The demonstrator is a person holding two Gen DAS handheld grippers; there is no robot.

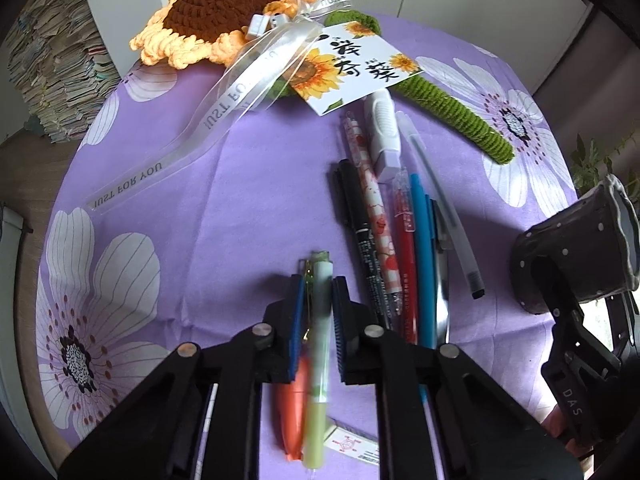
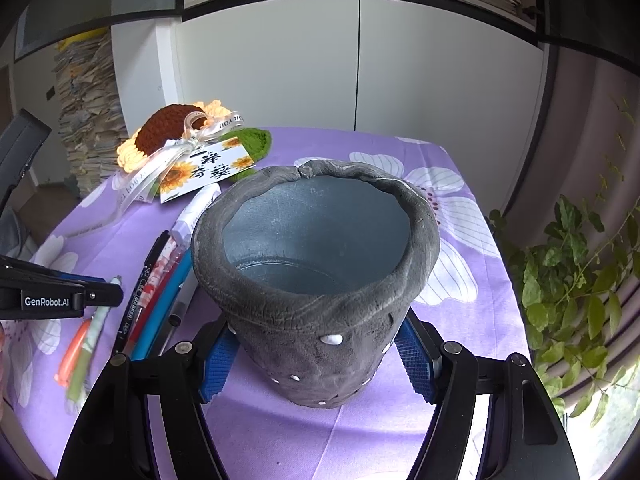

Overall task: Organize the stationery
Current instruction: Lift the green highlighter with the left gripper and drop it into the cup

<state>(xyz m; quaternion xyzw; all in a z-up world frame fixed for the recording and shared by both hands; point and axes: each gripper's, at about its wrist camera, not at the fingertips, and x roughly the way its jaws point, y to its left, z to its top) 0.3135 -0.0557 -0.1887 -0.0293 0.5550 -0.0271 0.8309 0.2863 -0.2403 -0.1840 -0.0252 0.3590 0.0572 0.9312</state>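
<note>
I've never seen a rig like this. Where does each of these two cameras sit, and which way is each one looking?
Left wrist view: sits on the left gripper, looking steeply down at the purple tablecloth; its jaws pinch a green pen, and the row of pens lies beyond.
Right wrist view: sits on the right gripper, looking over the table toward white cabinets; its jaws clamp a grey pot.
Shared: pot, green pen, crochet sunflower; each view shows the other gripper.
</note>
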